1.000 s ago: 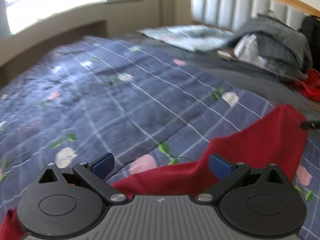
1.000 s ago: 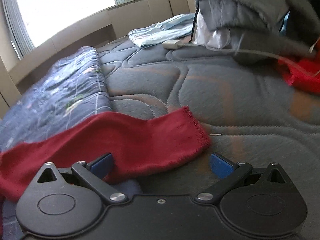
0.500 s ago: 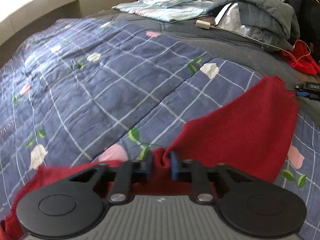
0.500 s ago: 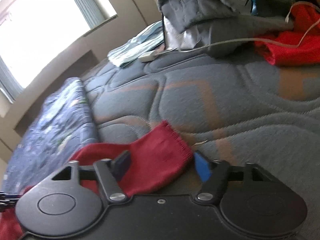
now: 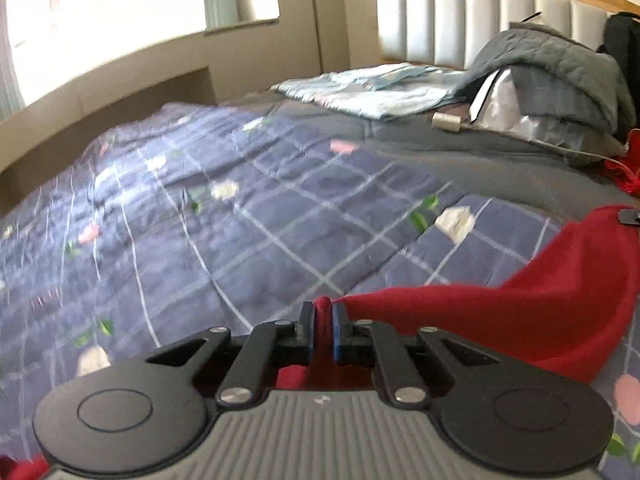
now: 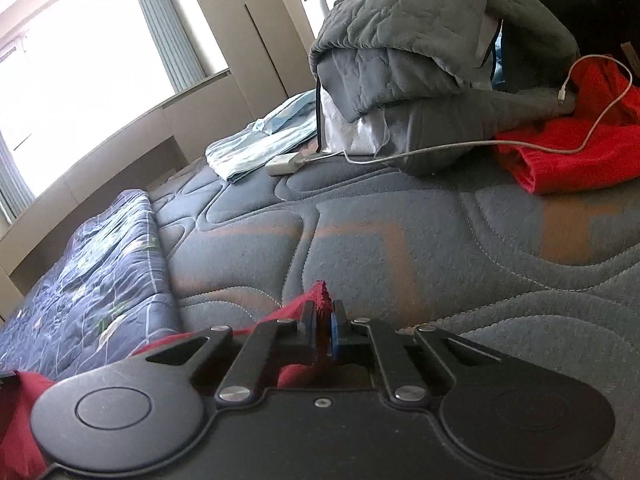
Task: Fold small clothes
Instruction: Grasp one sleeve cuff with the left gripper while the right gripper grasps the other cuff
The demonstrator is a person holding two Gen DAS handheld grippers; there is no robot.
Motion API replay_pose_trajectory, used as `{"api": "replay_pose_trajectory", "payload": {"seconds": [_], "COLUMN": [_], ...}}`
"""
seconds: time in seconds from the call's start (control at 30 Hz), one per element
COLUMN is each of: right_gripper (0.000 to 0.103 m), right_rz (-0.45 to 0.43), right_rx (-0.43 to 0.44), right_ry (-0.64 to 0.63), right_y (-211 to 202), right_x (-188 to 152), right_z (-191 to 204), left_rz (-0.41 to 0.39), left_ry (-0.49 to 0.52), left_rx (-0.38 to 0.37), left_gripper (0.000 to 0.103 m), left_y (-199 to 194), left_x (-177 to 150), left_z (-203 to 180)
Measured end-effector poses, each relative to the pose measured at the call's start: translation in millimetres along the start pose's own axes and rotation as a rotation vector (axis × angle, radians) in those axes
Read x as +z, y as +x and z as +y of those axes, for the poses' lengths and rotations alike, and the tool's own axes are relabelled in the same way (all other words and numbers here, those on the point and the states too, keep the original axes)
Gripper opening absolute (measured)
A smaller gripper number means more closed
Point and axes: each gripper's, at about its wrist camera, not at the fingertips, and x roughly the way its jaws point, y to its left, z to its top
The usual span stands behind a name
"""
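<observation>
Red sock (image 5: 532, 312) lay stretched across the edge of the flowered quilt (image 5: 248, 240), one end over the quilt, the other out over the bare grey mattress (image 6: 440, 248). Long axis ran straight from one hand-held gripper to the other, sagging a little in between.

Left hand-held gripper (image 5: 322, 326) was pressed together on a bunched bit of the sock's near end, above the quilt. Right hand-held gripper (image 6: 323, 328) was pinching the frayed cuff (image 6: 320, 300), just past the quilt's edge on the mattress side. Its dark tip showed at the far end of the sock in the left wrist view. Neither hand was nearer: each held its own end.

Judgement: the fold turns on bringing one end along that axis to meet the other; the stretch of quilt under the sock looked clear enough for it.

Beyond the quilt, toward the headboard (image 5: 480, 20): folded pale blue cloth (image 5: 380, 92), grey quilted blanket heap (image 6: 420, 40), white charger and cable (image 6: 284, 166), another red garment (image 6: 580, 152). All well apart from the sock, nothing in the way.
</observation>
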Motion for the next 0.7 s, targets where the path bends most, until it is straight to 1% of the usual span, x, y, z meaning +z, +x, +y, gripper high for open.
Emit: {"api": "replay_pose_trajectory", "payload": {"seconds": [0.1,0.13,0.17,0.2,0.23,0.27,0.3,0.37,0.47,0.6,0.7], "right_gripper": [0.006,0.006,0.006,0.006,0.006,0.006,0.006,0.006,0.006,0.006,0.006], "right_rz": [-0.002,-0.004,-0.01,-0.017,-0.026,-0.038,-0.051,-0.077,-0.133,-0.23,-0.292], "right_rx": [0.003,0.005,0.007,0.011,0.016,0.022,0.028,0.041,0.067,0.123,0.206], "right_ry": [0.002,0.0,-0.001,-0.002,-0.005,-0.01,-0.015,-0.033,-0.07,-0.139,-0.193], "right_y": [-1,-2,-5,-8,-11,-15,-19,-29,-48,-81,-108], "right_x": [1,3,5,7,10,14,19,30,51,81,96], "right_z": [0,1,2,5,7,11,16,29,55,102,146], "left_rz": [0.001,-0.002,-0.007,-0.012,-0.025,-0.039,-0.06,-0.07,-0.086,-0.085,-0.089], "left_ry": [-0.07,-0.096,-0.117,-0.132,-0.148,-0.161,-0.177,-0.217,-0.301,-0.367,-0.418], "left_rx": [-0.015,-0.026,-0.04,-0.056,-0.068,-0.068,-0.066,-0.073,-0.074,-0.047,-0.021], "left_gripper": [0.014,0.022,0.036,0.047,0.068,0.078,0.079,0.088,0.097,0.1,0.103], "left_y": [2,-1,-5,-10,-18,-25,-35,-50,-77,-114,-143], "left_x": [-7,-7,-5,-4,-2,0,2,7,7,0,-12], "left_z": [6,9,12,15,17,19,22,28,43,71,95]}}
